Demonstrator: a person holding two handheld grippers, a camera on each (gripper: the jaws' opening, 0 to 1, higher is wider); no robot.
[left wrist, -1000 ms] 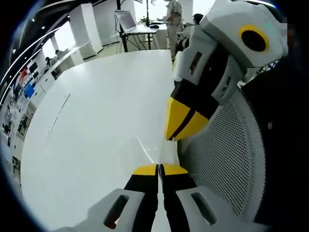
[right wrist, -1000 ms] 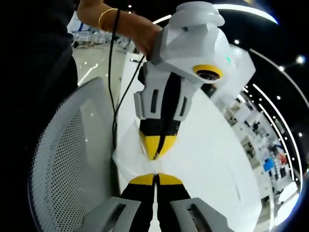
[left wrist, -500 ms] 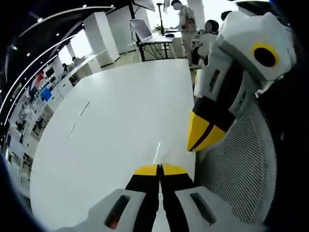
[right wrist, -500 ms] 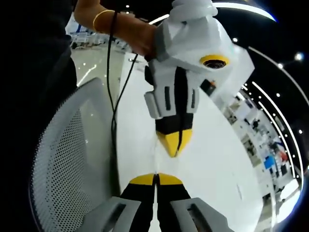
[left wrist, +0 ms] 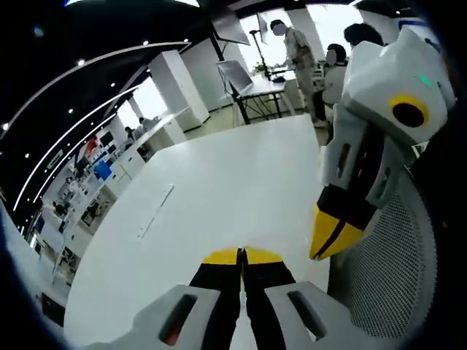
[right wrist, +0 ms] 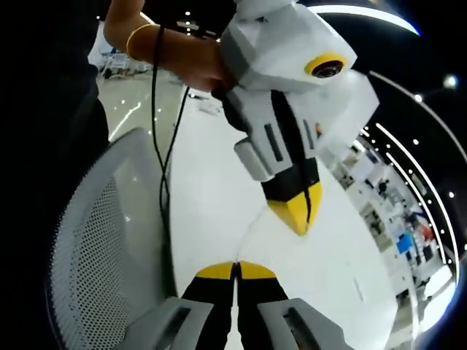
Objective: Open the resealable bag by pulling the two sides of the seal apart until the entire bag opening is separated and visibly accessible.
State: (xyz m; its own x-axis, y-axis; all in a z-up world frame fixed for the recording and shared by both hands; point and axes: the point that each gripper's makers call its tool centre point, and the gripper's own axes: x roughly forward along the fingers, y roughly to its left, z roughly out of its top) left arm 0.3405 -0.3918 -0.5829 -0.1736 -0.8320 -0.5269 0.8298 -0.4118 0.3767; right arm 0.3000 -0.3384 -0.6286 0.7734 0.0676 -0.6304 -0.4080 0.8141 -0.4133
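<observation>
In the left gripper view my left gripper (left wrist: 241, 255) has its yellow-tipped jaws pressed together at the bottom. My right gripper (left wrist: 330, 237) comes in from the right, tips down and shut, a short way from the left one. Seen from the right gripper view, my right gripper (right wrist: 235, 268) is shut too, and the left gripper (right wrist: 299, 215) hangs above and to the right of it, held by a person's hand (right wrist: 201, 69). The resealable bag (right wrist: 252, 232) is clear and shows as a faint film edge stretched between the two pairs of tips; its opening is hard to make out.
A large white table (left wrist: 204, 204) lies below both grippers. A grey mesh chair back (left wrist: 387, 270) (right wrist: 95, 248) stands at the table's near edge. A black cable (right wrist: 157, 146) hangs from the left gripper. People stand by a desk (left wrist: 255, 84) far behind.
The two grippers have drawn apart: each one's tips have slid further to the right in the other's view. Both stay shut.
</observation>
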